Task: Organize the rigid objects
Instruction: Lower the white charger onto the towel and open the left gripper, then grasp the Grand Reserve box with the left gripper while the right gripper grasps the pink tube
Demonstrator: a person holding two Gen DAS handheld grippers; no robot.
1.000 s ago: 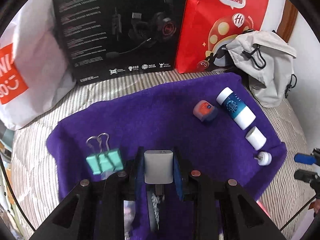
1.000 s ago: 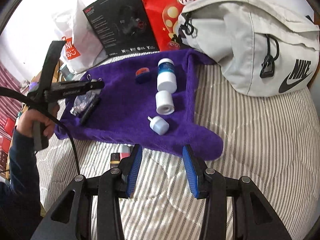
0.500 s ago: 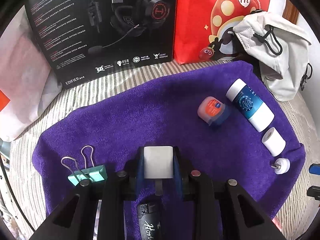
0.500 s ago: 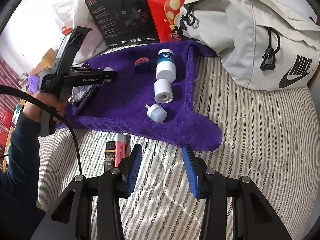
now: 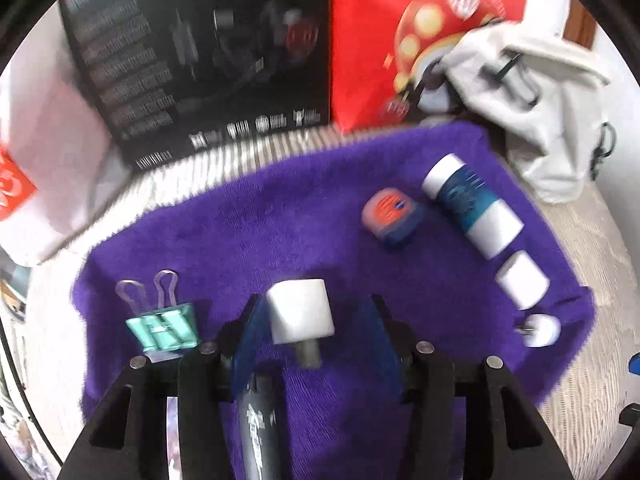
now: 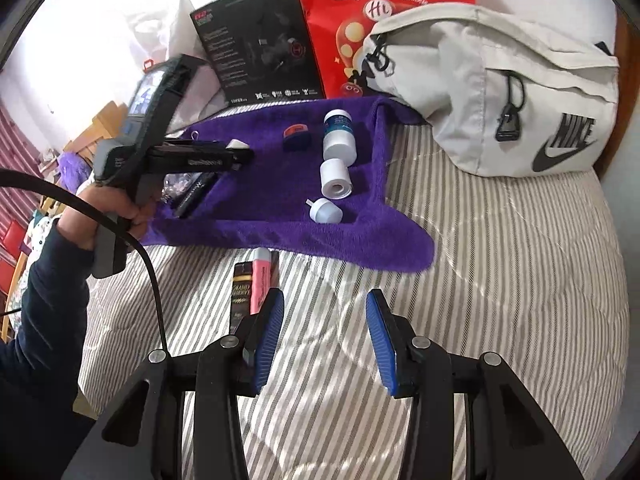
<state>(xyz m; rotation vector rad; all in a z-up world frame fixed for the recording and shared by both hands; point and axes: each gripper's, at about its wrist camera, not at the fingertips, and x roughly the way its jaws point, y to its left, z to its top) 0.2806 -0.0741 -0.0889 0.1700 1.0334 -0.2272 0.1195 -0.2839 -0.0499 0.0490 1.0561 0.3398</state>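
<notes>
Your right gripper (image 6: 324, 344): black frame, ribbed blue pads (image 6: 269, 340), silver screws. Left gripper (image 5: 316, 340): same build, grey handle, black cable (image 6: 132, 240). Your sleeve (image 6: 36, 300): dark navy.

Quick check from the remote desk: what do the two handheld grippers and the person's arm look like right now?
Both the left gripper and the right gripper have black angular frames with silver bolts and ribbed blue pads on the jaws. From the right wrist view, the left unit has a grey handle, a black cable, and white lettering on its side. The sleeve is dark navy.
</notes>
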